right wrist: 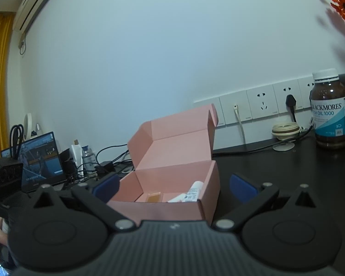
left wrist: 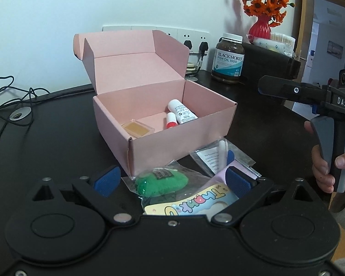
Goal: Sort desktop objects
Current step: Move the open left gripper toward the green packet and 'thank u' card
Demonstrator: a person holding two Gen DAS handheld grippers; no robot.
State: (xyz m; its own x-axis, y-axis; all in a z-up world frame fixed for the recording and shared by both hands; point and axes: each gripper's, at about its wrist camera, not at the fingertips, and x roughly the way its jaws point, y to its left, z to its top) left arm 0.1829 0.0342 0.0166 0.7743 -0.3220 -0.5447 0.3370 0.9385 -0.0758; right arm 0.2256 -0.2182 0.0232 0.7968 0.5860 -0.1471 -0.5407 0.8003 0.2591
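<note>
An open pink cardboard box [left wrist: 172, 142] stands mid-desk with its lid up. Inside lie a white tube [left wrist: 181, 111], a small red-and-white bottle [left wrist: 171, 120] and an amber piece in a clear case [left wrist: 138, 127]. In front of the box are a green felt item in a clear bag [left wrist: 161, 180], a pastel "Thank" card [left wrist: 191, 203] and a clear packet with a paper slip [left wrist: 218, 158]. My left gripper [left wrist: 172, 180] is open, its blue pads straddling the green item without touching it. My right gripper [right wrist: 174, 187] is open and empty, right of the box [right wrist: 172, 179].
A brown fish oil bottle [left wrist: 228, 58] stands behind the box on the right, beside a black case [left wrist: 269, 59] and a red vase of orange flowers [left wrist: 262, 23]. Cables [left wrist: 11, 96] trail at the left. A hand [left wrist: 329, 168] holds the right gripper's handle. A laptop [right wrist: 41, 158] sits far left.
</note>
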